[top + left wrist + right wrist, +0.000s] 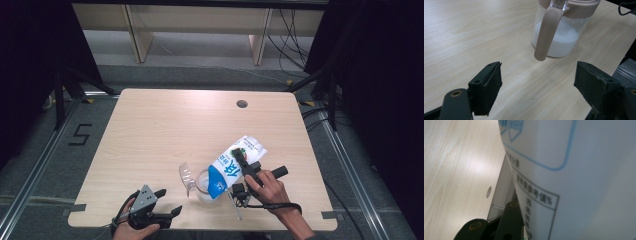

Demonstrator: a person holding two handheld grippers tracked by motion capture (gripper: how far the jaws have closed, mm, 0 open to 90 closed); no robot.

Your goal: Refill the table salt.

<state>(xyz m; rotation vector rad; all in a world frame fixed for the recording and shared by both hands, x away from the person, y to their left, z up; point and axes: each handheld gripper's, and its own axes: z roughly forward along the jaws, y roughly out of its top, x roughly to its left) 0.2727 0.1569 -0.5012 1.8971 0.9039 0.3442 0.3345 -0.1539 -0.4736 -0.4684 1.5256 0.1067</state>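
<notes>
A white and blue milk carton [235, 165] is tipped spout-down over a clear pitcher [202, 186] near the table's front edge. My right gripper [241, 159] is shut on the carton and holds it at a slant. In the right gripper view the carton's printed side [579, 182] looms close, with one black finger [510, 217] against it. The pitcher [560, 32] has a pinkish-brown lid and handle [546, 32], and white milk stands in its lower part. My left gripper [169, 201] rests open at the front left, its fingers [486, 87] pointing at the pitcher with nothing between them.
The wooden table [150, 130] has a small round cable hole [242, 104] at the back right. A clear plastic flap [186, 176] stands at the pitcher's left. Metal floor rails and cables run beside the table, and shelving legs stand behind it.
</notes>
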